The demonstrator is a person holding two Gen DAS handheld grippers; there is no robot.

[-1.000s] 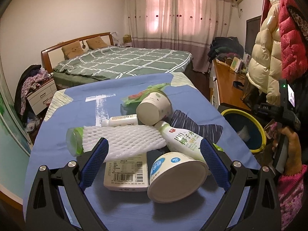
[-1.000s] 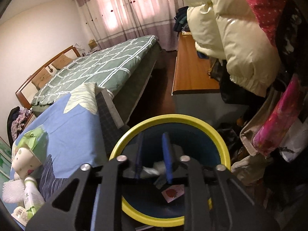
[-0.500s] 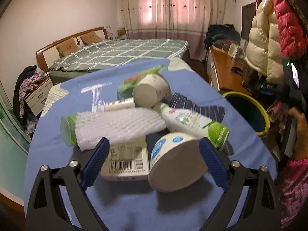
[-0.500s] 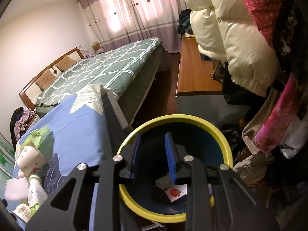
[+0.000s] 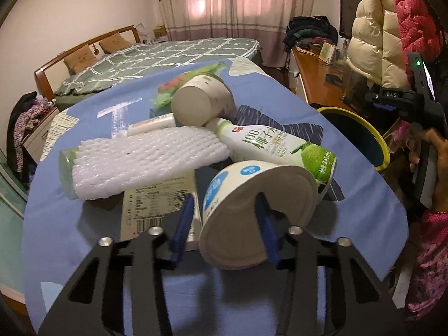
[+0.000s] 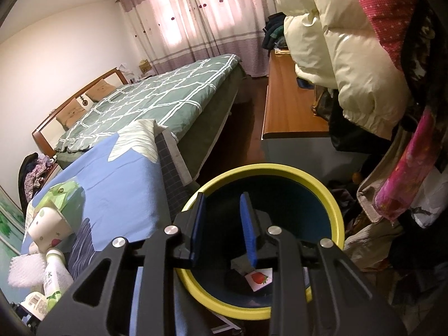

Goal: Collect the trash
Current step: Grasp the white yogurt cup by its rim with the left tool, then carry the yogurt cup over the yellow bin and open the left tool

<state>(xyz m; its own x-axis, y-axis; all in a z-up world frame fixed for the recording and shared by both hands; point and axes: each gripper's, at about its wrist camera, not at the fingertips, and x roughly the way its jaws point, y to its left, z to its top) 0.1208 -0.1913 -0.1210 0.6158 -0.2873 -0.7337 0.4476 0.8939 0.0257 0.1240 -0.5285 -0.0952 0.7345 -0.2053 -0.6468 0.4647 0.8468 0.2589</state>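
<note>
The blue-clothed worktop (image 5: 84, 240) carries the trash pile. At its right edge stands the yellow-rimmed bin (image 6: 263, 168), the right tongs (image 6: 222, 229) above it, slightly apart, holding nothing. Near, the left tongs (image 5: 224, 218) are clamped on the tipped blue-and-white cup (image 5: 252, 193).
</note>
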